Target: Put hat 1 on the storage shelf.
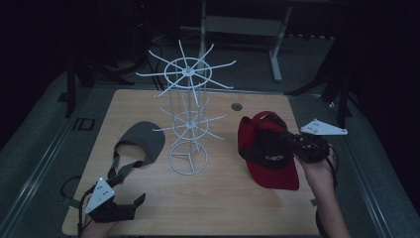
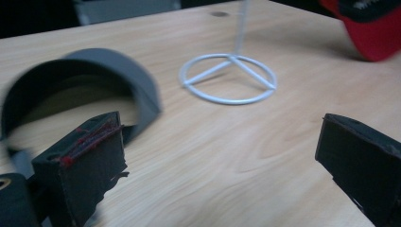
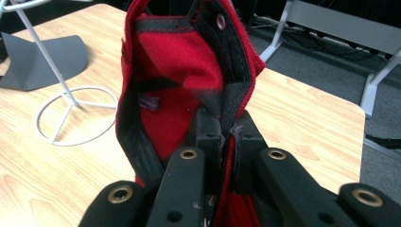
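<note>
While the pale wooden table (image 1: 148,106) carries everything in play, the white wire hat stand with two tiers of radiating prongs (image 1: 188,116) rises at its centre, upright on a ring base. To the stand's right, the red cloth cap with black trim (image 1: 267,148) hangs lifted off the wood, pinched at its black inner band by the right gripper (image 1: 297,146), whose jaws are closed tight on the fabric in the right gripper view. The cap's long axis runs from the crown, towards the far edge, to the brim, which points down and towards the person; the stand's prongs lie to the cap's left and higher, so I judge the coming move a carry leftward and up, with the right hand much the nearer. The grey visor with dark straps (image 1: 141,141) lies flat to the left of the stand. The left gripper (image 1: 124,210) hovers near the table's front edge, jaws wide apart and holding nothing.
</note>
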### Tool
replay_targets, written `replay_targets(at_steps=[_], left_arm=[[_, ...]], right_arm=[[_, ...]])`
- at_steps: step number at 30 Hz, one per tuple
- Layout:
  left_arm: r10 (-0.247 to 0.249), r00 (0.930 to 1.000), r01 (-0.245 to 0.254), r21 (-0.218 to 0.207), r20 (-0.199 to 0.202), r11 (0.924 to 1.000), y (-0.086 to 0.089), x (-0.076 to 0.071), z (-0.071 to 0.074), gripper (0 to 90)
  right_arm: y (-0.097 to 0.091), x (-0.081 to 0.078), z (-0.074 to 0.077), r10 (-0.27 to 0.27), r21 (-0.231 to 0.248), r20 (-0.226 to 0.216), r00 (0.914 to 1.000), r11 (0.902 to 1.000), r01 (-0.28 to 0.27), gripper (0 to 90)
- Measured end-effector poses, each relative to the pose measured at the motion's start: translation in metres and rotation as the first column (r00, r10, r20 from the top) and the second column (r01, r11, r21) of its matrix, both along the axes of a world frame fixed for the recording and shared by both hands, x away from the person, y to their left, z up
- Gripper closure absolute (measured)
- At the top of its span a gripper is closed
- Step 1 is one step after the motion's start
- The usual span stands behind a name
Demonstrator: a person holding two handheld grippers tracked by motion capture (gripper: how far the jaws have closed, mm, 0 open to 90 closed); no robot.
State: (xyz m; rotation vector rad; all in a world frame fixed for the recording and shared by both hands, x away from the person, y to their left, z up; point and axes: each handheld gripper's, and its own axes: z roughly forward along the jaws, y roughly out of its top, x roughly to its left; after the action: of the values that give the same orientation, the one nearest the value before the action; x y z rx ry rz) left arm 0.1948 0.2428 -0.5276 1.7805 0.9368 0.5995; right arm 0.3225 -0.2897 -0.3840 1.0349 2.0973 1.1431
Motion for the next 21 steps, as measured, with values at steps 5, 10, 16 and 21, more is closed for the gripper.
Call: replay_targets(at_steps=[5, 10, 16, 21], left_arm=[[-0.069, 0.9976, 0.069, -0.014, 0.005, 0.9975, -0.020, 0.006, 0.014, 2.6], [-0.145, 0.9894, 0.145, -0.004, 0.010, 0.9895, -0.043, 0.011, 0.034, 2.6], [-0.234, 0.9716, 0.235, -0.030, 0.035, 0.9715, -0.068, 0.009, 0.061, 2.6], [-0.336, 0.9397, 0.338, -0.020, 0.062, 0.9409, -0.091, 0.003, 0.084, 2.6]], right_arm=[[-0.002, -0.008, 0.006, -0.001, 0.015, 0.013, 0.9999, 0.9999, 0.000, 84.9], [-0.004, -0.017, 0.012, 0.005, 0.040, 0.025, 0.9997, 0.9992, -0.006, 84.9], [-0.004, -0.029, 0.021, 0.024, 0.069, 0.047, 0.9986, 0.9972, -0.027, 84.8], [-0.004, -0.035, 0.026, 0.037, 0.080, 0.059, 0.9976, 0.9959, -0.042, 84.8]])
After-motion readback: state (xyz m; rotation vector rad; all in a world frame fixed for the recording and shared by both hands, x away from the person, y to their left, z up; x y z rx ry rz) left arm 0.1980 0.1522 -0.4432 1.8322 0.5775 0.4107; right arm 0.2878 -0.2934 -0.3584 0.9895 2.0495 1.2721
